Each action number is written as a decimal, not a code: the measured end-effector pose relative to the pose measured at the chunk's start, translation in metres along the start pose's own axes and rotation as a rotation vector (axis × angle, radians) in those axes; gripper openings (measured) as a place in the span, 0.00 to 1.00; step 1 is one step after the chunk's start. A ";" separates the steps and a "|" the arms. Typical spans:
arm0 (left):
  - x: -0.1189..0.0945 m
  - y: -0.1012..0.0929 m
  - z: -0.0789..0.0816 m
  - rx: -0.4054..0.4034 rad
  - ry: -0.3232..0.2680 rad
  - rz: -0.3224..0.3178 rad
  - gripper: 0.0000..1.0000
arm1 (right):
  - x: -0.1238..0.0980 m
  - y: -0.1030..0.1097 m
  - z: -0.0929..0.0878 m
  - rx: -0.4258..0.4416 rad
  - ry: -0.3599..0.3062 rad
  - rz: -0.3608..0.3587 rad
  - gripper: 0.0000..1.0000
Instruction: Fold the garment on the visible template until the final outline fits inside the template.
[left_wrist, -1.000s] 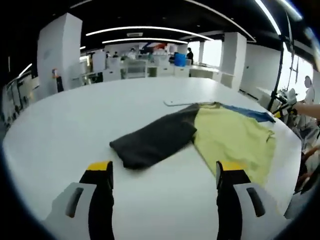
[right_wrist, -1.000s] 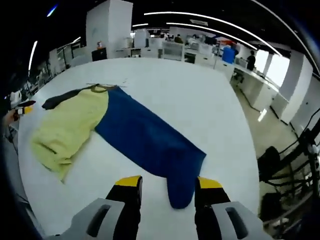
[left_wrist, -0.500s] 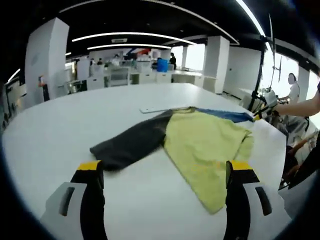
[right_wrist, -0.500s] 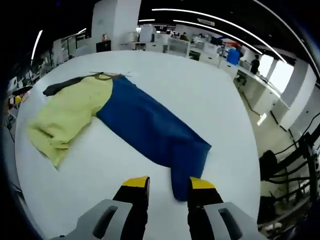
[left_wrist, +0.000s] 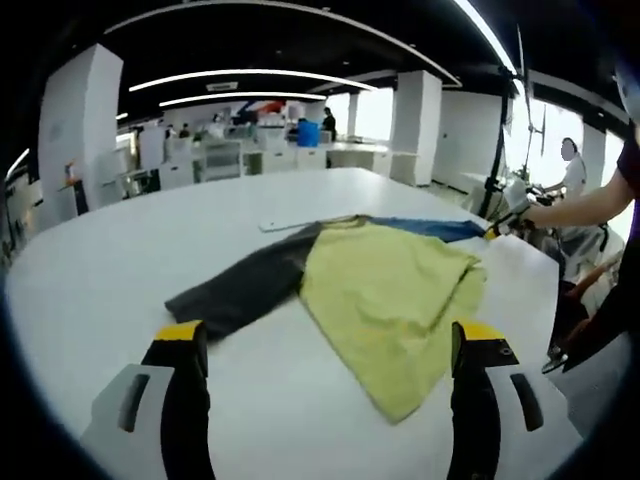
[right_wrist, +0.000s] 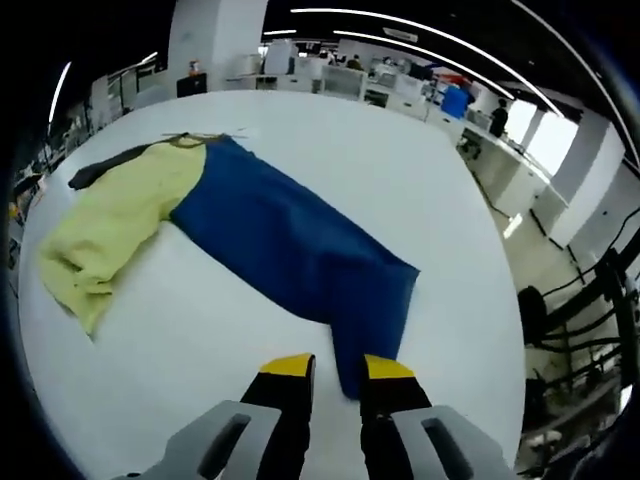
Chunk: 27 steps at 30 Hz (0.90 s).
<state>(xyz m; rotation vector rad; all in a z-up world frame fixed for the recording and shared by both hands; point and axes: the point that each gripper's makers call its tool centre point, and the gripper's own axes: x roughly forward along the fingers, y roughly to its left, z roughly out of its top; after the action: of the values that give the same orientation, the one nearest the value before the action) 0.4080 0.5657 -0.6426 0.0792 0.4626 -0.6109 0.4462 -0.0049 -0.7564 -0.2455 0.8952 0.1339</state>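
A three-coloured garment (right_wrist: 230, 225) is spread flat on a large white table (right_wrist: 330, 140). In the right gripper view, its blue sleeve (right_wrist: 300, 255) is seen running from the centre toward 5 o'clock, the yellow body panel (right_wrist: 110, 225) lies at 9 o'clock, and the dark grey sleeve (right_wrist: 105, 165) is glimpsed at 10 o'clock. The right gripper (right_wrist: 335, 368) is placed at 6 o'clock with its yellow-tipped jaws drawn narrow, just at the cuff end of the blue sleeve; whether cloth is pinched between them cannot be told.

In the left gripper view, the left gripper (left_wrist: 330, 335) is held with its jaws spread wide, above the bare table, nothing being gripped. The yellow body panel (left_wrist: 395, 290) is seen between centre and 4 o'clock, the dark grey sleeve (left_wrist: 240, 290) extends toward 9 o'clock, and a strip of the blue sleeve (left_wrist: 430, 228) is visible at 2 o'clock. A thin pale flat piece (left_wrist: 290, 222) lies on the table just beyond the collar. A person's forearm (left_wrist: 580, 205) is seen at 3 o'clock. Desks and pillars of an open office are visible beyond the table.
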 end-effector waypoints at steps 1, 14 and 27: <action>0.000 -0.002 -0.001 0.000 0.004 -0.004 0.98 | 0.000 0.000 0.000 -0.003 0.001 -0.001 0.12; -0.002 -0.016 -0.003 0.032 0.019 -0.039 0.97 | 0.001 -0.005 0.000 0.072 -0.012 0.000 0.00; 0.001 -0.023 -0.001 0.059 0.024 -0.060 0.96 | -0.003 -0.001 -0.001 0.152 -0.013 0.031 0.00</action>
<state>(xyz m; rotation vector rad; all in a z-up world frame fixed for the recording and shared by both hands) 0.3947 0.5470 -0.6427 0.1294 0.4712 -0.6829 0.4438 -0.0058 -0.7549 -0.0891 0.8919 0.0949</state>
